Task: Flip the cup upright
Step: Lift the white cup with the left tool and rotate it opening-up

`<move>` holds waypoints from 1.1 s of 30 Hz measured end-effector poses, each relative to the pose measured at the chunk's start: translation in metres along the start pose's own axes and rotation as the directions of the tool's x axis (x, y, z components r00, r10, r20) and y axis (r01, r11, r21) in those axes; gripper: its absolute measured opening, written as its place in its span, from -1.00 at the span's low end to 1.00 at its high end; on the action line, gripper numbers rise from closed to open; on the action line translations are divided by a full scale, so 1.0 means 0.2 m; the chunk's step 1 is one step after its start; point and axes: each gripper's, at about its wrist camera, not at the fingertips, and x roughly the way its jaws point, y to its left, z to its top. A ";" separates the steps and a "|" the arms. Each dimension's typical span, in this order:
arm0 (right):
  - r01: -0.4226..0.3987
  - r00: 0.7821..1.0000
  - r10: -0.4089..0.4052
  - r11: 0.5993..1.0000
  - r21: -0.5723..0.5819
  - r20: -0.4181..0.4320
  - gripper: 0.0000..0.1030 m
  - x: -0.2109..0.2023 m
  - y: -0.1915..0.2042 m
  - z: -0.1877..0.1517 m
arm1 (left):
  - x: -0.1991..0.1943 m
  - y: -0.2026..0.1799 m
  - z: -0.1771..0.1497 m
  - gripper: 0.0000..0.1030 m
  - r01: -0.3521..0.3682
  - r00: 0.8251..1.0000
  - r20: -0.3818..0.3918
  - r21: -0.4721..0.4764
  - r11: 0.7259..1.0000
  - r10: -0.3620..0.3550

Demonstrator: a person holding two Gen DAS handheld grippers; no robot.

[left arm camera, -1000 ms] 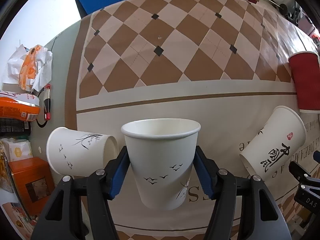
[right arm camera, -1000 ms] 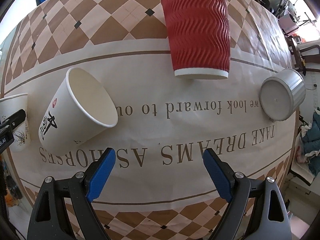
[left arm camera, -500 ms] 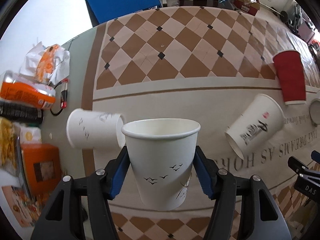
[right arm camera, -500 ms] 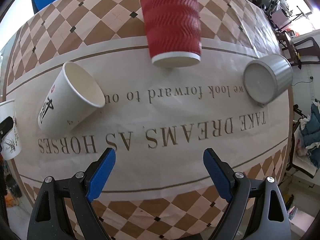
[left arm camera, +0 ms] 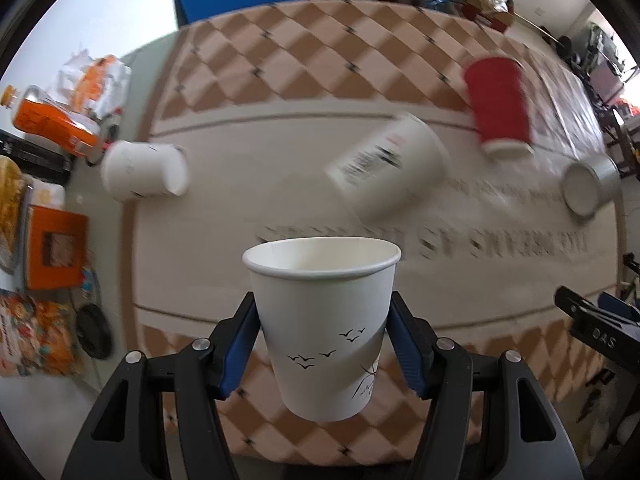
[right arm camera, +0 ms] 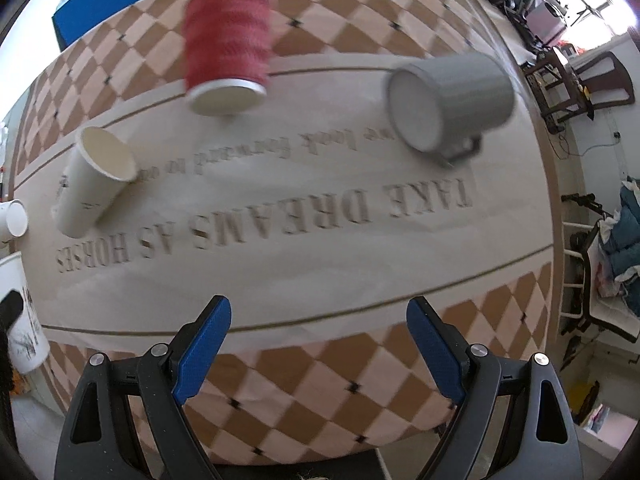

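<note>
My left gripper point(left arm camera: 322, 344) is shut on a white paper cup with small birds point(left arm camera: 320, 320). It holds the cup upright, mouth up, high above the table's near edge; the cup also shows at the left edge of the right wrist view point(right arm camera: 18, 312). My right gripper point(right arm camera: 318, 344) is open and empty above the near edge. A white cup with black calligraphy point(left arm camera: 388, 168) point(right arm camera: 94, 182) lies on its side. Another white cup point(left arm camera: 144, 170) lies on its side at the left.
A red ribbed cup point(left arm camera: 500, 106) point(right arm camera: 228, 48) stands mouth down at the back. A grey mug point(right arm camera: 450, 100) point(left arm camera: 590, 188) lies on its side at the right. Orange packets and boxes point(left arm camera: 54, 252) crowd the left side. A chair point(right arm camera: 580, 84) stands to the right.
Both grippers have risen and pulled back from the table, so the cups look smaller and farther. The left gripper still holds the bird cup upright. The grey mug is now fully in the right view.
</note>
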 end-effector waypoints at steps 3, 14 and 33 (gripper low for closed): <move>0.002 1.000 -0.002 1.000 0.020 -0.012 0.76 0.04 -0.12 -0.02 | 0.07 -0.13 -0.05 0.15 0.046 0.997 -0.054 -0.002 0.999 -0.046; 0.013 0.998 -0.008 0.998 0.065 -0.066 0.76 0.24 -0.42 -0.07 | 0.34 -0.46 -0.12 0.15 0.178 0.965 -0.187 -0.041 0.983 -0.182; 0.024 0.996 -0.019 0.998 0.056 -0.083 0.76 0.38 -0.53 -0.07 | 0.50 -0.52 -0.15 0.80 0.184 0.965 -0.186 -0.024 0.983 -0.185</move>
